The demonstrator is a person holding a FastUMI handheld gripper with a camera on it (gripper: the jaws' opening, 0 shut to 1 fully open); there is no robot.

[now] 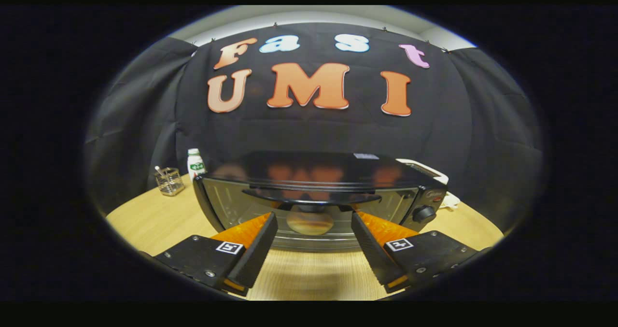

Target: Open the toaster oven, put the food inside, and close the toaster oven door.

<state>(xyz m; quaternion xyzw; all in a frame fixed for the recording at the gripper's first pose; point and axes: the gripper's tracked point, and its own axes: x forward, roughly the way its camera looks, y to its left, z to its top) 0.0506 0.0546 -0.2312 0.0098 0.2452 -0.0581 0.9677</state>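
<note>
At the far left of the worktop (145, 220) stands a small clear glass holder (170, 180) with a white-tipped stick in it, and just right of it a white bottle (195, 163) with a green label. Right of the bottle sits the black toaster oven (318, 196), its glass door shut and its handle (311, 197) running across the front. Behind the glass I make out a pale round shape, possibly food, though reflections blur it. My gripper (314, 220) hangs just short of the door, fingers spread wide, holding nothing. On the oven's right end is a black knob (424, 214), and something white (446, 191) lies behind that corner.
</note>
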